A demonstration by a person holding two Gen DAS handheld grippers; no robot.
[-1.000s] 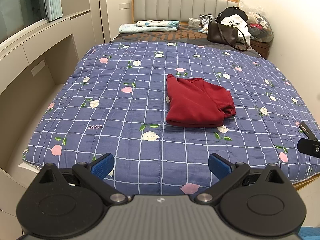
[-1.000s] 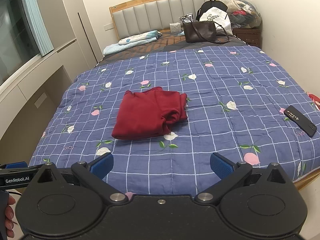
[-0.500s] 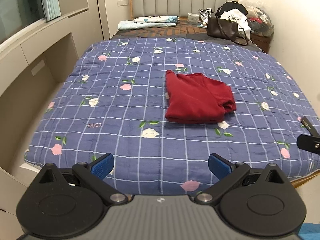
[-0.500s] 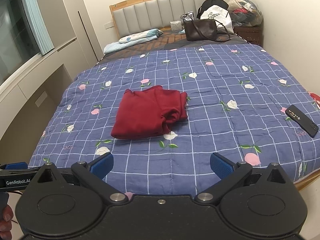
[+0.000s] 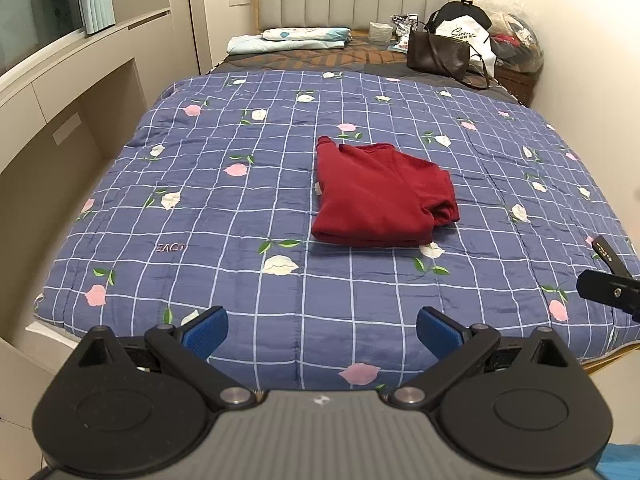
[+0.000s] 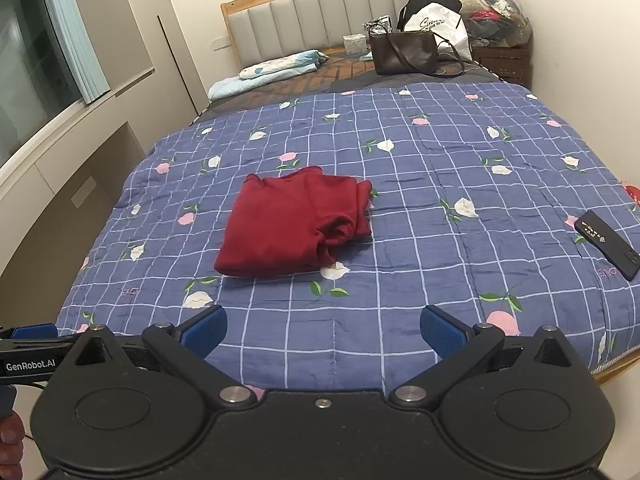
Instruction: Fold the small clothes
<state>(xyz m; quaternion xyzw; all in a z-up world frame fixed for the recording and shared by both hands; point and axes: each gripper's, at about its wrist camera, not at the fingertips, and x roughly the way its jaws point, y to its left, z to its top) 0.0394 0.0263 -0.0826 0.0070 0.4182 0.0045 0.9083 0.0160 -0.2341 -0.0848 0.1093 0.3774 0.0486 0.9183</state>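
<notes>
Bedding first: a blue checked quilt [image 5: 240, 208] with a flower print covers most of the bed. A red garment [image 5: 380, 196] lies folded near its middle, touching neither gripper. A brown handbag [image 6: 404, 54] stands near the headboard. A black remote [image 6: 608, 244] lies by the quilt's right edge. The left gripper [image 5: 320, 330] and right gripper [image 6: 323, 330] hang over the foot of the bed, jaws spread wide with nothing between them.

Quilt [image 6: 420, 184] open around red garment [image 6: 292, 224]; phone [image 6: 608, 244] near right edge.
</notes>
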